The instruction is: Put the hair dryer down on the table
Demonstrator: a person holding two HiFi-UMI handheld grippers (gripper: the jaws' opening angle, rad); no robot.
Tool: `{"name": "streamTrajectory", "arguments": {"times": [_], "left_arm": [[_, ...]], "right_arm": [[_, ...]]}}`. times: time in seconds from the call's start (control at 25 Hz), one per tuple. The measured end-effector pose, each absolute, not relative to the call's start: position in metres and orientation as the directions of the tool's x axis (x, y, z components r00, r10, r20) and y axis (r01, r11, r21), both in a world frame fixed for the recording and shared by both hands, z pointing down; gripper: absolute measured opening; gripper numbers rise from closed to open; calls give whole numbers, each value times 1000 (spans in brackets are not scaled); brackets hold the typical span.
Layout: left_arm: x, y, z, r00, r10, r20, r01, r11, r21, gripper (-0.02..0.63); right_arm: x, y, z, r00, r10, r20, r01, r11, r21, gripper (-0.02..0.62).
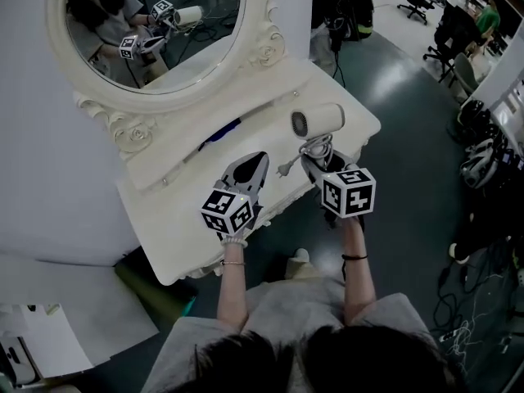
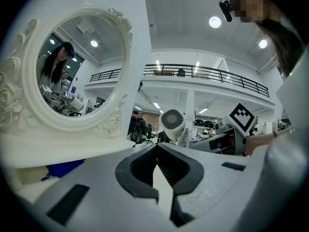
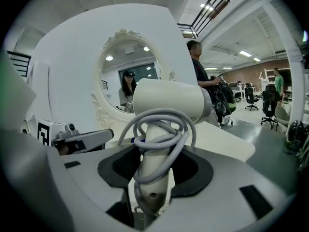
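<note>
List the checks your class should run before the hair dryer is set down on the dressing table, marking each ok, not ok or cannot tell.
1. Grip: right gripper shut on the hair dryer handle: ok.
2. Cord wound round the handle, but the plug hangs loose: not ok.
3. Landing spot: bare table beside the dryer: ok.
4. Left gripper shut, empty, off to one side: ok.
5. Dryer already touching the table: cannot tell.

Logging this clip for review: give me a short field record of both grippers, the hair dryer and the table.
right gripper: shut on the hair dryer handle, cord wound round it
hair dryer: held over the table, not released
left gripper: jaws together, empty
table: white, oval mirror behind
</note>
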State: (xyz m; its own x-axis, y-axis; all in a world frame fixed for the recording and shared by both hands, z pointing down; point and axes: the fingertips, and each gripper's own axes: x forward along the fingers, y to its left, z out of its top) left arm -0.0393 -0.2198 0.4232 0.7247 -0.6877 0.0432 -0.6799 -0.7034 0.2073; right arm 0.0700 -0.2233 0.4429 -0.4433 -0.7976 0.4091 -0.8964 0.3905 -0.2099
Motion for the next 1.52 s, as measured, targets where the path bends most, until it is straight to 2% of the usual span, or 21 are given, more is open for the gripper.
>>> {"name": "streamTrajectory", "arguments": {"times": [0.36, 1.12, 1.52], "left_arm": [[-14, -253, 449, 690, -719, 81, -712, -655, 253, 5], [-6, -310, 516, 721, -666, 190, -679, -626, 384, 5], [7, -339, 541, 702, -670, 241, -696, -572, 434, 5]], "right_arm": [[90, -264, 474, -487, -738, 467, -873, 427, -236, 189], [83, -320, 562, -473, -593, 651, -872, 418, -253, 189], [87, -353, 588, -491, -488, 722, -840, 485, -244, 189]]}}
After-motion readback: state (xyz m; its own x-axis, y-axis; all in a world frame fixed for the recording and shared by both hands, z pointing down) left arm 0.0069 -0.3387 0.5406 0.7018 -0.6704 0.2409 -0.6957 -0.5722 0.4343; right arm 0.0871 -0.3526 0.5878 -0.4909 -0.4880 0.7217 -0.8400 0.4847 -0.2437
